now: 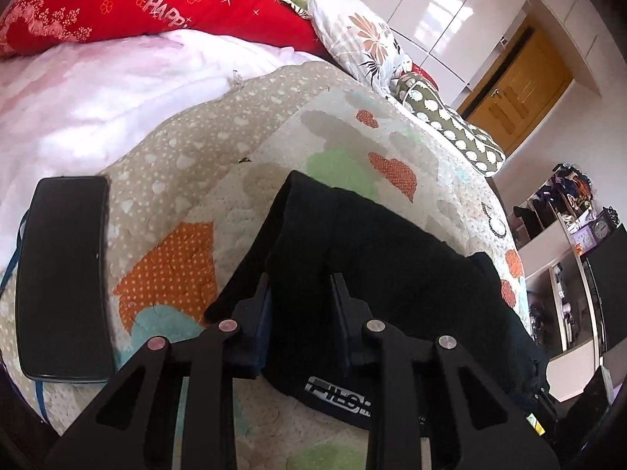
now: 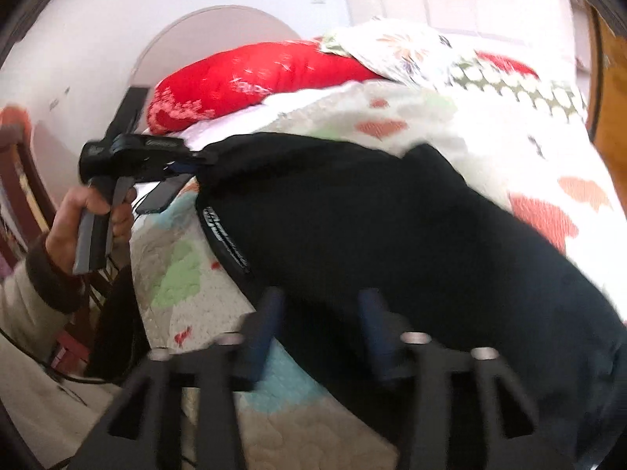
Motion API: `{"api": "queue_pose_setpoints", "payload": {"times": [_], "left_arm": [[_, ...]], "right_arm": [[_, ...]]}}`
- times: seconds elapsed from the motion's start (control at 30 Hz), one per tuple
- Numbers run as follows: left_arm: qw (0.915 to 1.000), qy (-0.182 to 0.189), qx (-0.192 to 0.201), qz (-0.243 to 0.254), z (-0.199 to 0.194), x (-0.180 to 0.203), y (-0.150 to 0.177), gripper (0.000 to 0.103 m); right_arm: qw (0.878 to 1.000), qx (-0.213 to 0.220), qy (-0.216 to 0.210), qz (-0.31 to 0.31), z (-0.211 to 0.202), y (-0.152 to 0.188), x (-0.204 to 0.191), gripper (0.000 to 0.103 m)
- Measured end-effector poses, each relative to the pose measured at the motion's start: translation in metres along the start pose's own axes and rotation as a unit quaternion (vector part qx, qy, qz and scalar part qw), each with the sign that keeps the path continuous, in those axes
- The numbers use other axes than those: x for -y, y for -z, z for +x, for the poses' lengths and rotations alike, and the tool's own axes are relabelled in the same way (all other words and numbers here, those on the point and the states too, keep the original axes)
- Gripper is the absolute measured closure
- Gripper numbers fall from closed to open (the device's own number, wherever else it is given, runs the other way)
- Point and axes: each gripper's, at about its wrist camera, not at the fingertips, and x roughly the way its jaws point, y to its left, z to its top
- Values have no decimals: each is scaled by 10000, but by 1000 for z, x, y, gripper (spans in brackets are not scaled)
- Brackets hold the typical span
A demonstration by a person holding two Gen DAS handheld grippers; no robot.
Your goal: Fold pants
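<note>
Black pants (image 1: 376, 258) with a white logo band lie partly folded on the patterned quilt (image 1: 168, 180); they also show in the right wrist view (image 2: 392, 227). My left gripper (image 1: 301, 286) has its jaws apart around a raised fold of the black cloth near the waistband. From the right wrist view, the left gripper (image 2: 196, 162) touches the pants' far corner. My right gripper (image 2: 321, 305) hovers open over the near edge of the pants; that view is blurred.
A black phone (image 1: 62, 274) lies on the quilt at the left. A red pillow (image 1: 149, 4) and a floral pillow (image 1: 364, 35) sit at the head of the bed. Shelves (image 1: 564, 235) and a wooden door (image 1: 517, 90) stand at the right.
</note>
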Motion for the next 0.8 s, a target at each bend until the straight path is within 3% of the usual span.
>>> {"api": "queue_pose_setpoints", "payload": {"times": [0.2,0.27,0.33,0.43,0.6,0.67,0.73,0.77,0.8], "left_arm": [[9999,80,27,-64,-3,2,-11,79],[9999,93,120,-20,-9,4,-16,79],[9997,81,221,63,-17,9,-22,87],[9993,181,291,130,-26,14,-26,87],[9994,233,177,169,-29,15,-13,87],[9998,122,130,119,-25,12,-7,86],[10000,87,25,14,-19,8,-5,82],[9999,81,-52,-39,-16,6,-3,75],[9999,52,-93,-72,-13,5,-2,60]], "right_arm": [[9967,-355,450,-576,42,1,-13,53],[9958,-455,472,-634,53,2,-10,62],[9981,-424,225,-394,49,-3,-2,97],[9983,-303,-472,183,27,-12,14,99],[9935,-307,-1019,408,1,-6,17,103],[9936,-446,-1001,260,3,4,9,103],[9948,-697,-705,234,18,16,8,103],[9955,-723,-554,253,22,18,10,101],[9959,-658,-520,334,22,18,13,97]]}}
